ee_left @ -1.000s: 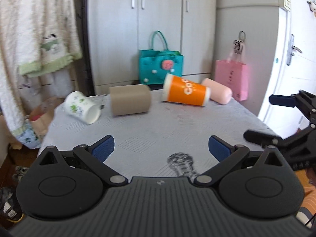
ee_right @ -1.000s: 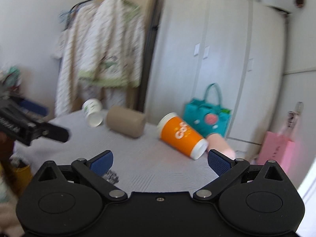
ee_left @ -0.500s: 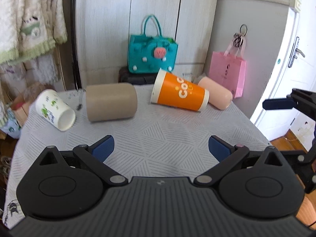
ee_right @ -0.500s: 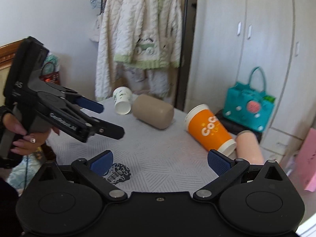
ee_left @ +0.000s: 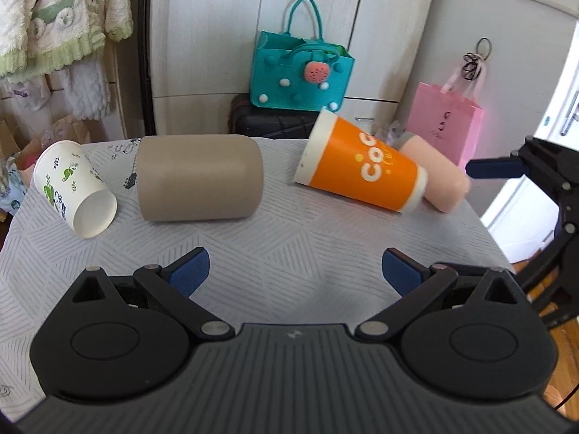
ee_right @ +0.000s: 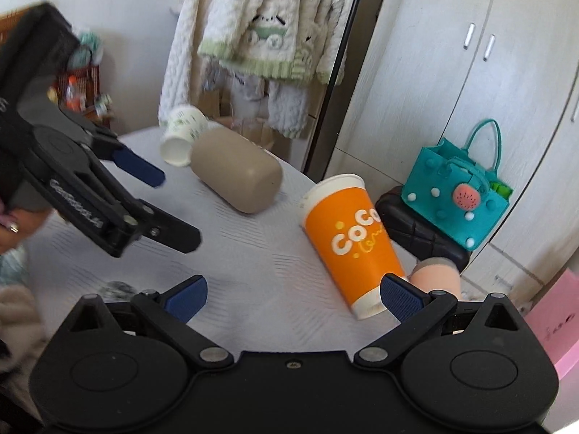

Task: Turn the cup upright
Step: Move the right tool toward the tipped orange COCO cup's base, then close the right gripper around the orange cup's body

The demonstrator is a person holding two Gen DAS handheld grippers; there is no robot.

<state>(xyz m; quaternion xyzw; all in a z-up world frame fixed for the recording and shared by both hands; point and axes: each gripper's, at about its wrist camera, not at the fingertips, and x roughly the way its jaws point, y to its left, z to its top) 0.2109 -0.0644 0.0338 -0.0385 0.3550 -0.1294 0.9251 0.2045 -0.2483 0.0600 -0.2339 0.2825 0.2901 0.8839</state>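
Both tongs, left (ee_left: 295, 271) and right (ee_right: 293, 293), spread wide above table (ee_left: 289, 238).

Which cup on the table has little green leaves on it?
The white paper cup at the left end of the row, lying on its side. The beige cup, orange cup and pink cup have no leaves.

Pink cup (ee_left: 439, 177): mostly hidden behind orange cup (ee_left: 362, 173). Right gripper (ee_left: 542, 224): cut off at picture's right edge. Suitcase (ee_right: 416, 228): partly hidden behind teal bag (ee_right: 459, 195).
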